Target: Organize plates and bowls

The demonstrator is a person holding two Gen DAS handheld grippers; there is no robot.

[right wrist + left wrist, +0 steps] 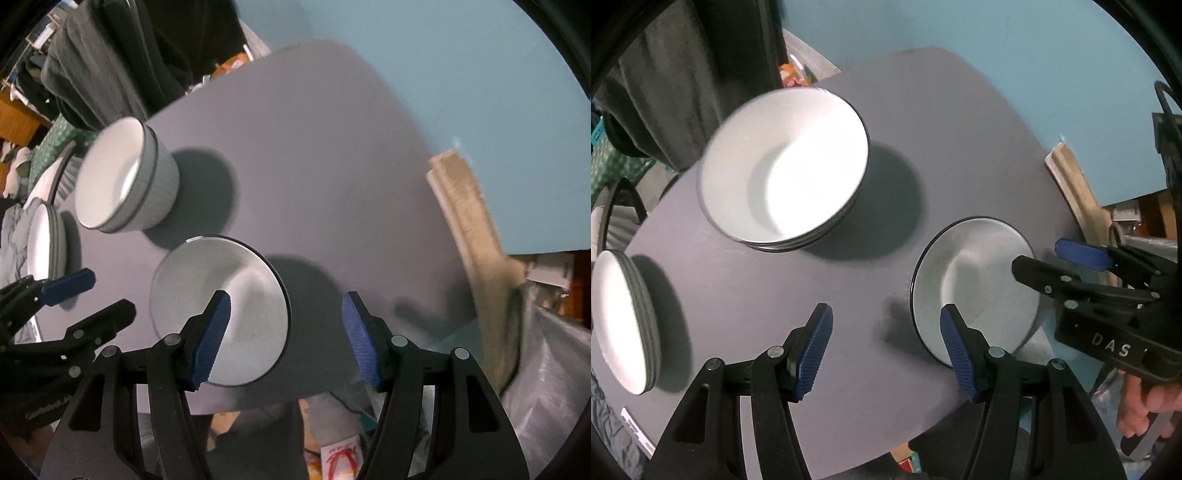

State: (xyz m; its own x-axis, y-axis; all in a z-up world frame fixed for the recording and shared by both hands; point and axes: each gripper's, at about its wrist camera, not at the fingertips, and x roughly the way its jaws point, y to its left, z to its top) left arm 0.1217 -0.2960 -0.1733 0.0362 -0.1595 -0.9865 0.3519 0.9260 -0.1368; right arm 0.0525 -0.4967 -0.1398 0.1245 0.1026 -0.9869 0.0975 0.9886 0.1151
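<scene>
Your grey table (923, 122) carries white bowls (783, 166) rimmed in black, stacked toward its far left. A white, black-edged plate (971, 280) sits at the table's near right edge, and white plates (617, 317) with grey sides at its near left. Your black left gripper (886, 350) and right gripper (284, 339) wear ribbed blue pads. The wall behind the table is light blue.

The left gripper (886, 349) points down, and its two blue pads stand wide apart with nothing between them. The right gripper (286, 341) points down too, its blue pads also wide apart and holding nothing. The two grippers hang side by side, close together, and in the left wrist view a bare hand (1145, 410) wraps its fingers around the black handle of the right gripper at the lower right edge.
</scene>
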